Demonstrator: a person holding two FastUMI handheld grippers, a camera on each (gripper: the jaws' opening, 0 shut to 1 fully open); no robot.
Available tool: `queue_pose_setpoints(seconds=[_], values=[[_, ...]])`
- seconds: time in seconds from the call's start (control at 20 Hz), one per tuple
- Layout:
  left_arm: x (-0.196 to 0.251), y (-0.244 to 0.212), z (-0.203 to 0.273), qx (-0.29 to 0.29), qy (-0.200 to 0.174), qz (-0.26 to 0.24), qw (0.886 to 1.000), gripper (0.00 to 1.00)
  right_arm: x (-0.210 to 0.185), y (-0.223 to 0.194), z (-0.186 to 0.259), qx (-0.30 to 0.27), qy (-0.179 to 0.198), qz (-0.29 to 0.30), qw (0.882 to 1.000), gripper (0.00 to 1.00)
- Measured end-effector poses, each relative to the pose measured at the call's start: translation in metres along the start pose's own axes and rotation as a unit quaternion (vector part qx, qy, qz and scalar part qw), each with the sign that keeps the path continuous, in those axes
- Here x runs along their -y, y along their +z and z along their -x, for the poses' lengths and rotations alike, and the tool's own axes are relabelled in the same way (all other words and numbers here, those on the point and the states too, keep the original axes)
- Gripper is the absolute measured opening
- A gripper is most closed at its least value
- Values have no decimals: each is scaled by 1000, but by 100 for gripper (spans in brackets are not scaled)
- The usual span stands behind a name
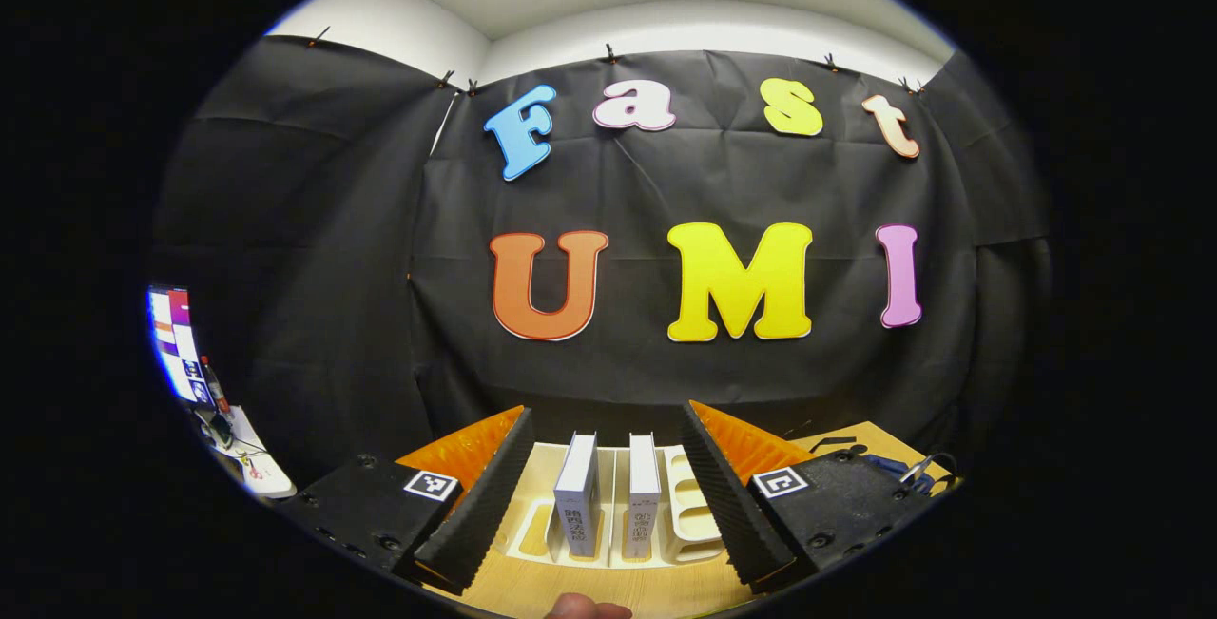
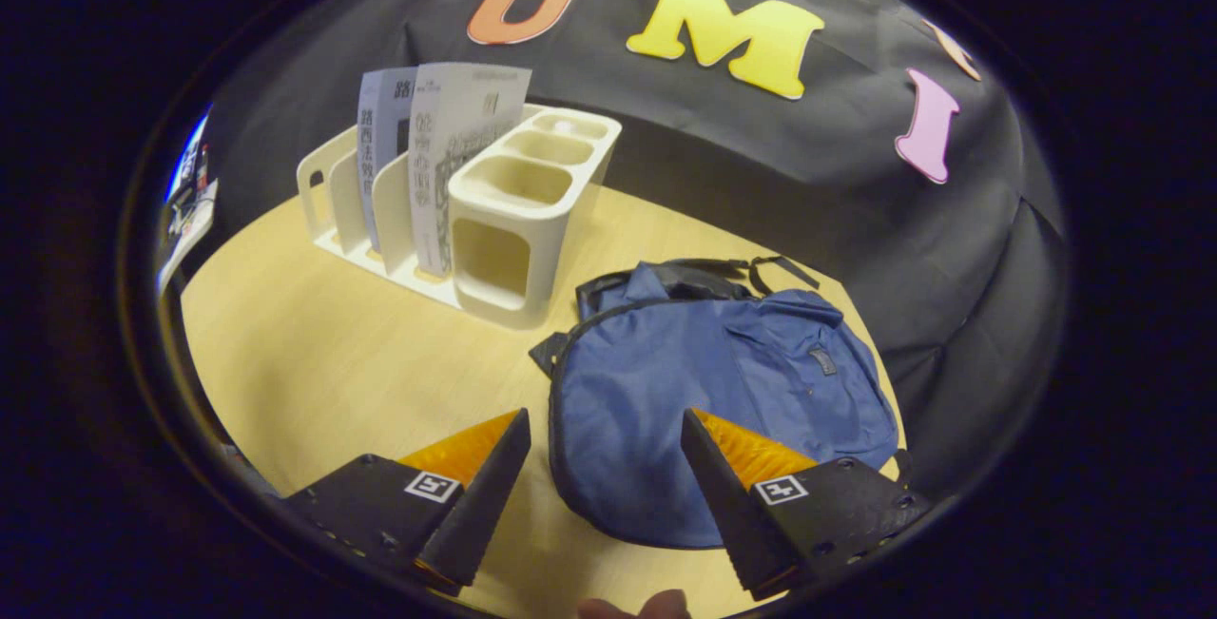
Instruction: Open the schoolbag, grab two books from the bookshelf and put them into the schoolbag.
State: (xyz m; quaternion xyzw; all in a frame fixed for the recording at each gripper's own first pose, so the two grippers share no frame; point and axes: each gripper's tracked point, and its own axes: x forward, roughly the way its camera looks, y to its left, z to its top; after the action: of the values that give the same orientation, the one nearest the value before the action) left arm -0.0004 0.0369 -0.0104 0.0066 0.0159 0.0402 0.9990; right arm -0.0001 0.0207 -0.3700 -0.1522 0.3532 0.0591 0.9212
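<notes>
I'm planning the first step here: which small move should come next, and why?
Probably lower the right gripper onto the blue schoolbag and look for its zipper. The bag lies flat on the table and looks closed, while both books stand in the white bookshelf. Both grippers are open and hold nothing.

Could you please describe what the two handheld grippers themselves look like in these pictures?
Both the left gripper and right gripper look alike: two wedge-shaped ribbed jaws on black blocky bases with visible screws, each base carrying a square black-and-white marker.
</notes>
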Motion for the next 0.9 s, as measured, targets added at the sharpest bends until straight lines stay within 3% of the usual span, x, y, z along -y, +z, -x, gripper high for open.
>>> queue_pose_setpoints(seconds=[0.35,0.7,0.75,0.8,0.85,0.9], values=[[-6,-1,3,-3,7,-12,1000,96,-2,-25,-38,-45,-26,13,999,96],[-8,1,4,-4,13,-6,1000,96,9,-22,-42,-55,-45,14,997,97],[-7,2,4,-3,13,-5,1000,96,15,-20,-40,-52,-52,13,997,95],[-7,1,3,-3,13,-3,1000,96,14,-16,-39,-51,-45,7,998,80],[-7,0,2,-4,13,-1,1000,96,15,-15,-36,-52,-41,1,998,76],[-6,-2,3,-5,12,2,1000,96,16,-14,-35,-54,-39,-7,998,61]])
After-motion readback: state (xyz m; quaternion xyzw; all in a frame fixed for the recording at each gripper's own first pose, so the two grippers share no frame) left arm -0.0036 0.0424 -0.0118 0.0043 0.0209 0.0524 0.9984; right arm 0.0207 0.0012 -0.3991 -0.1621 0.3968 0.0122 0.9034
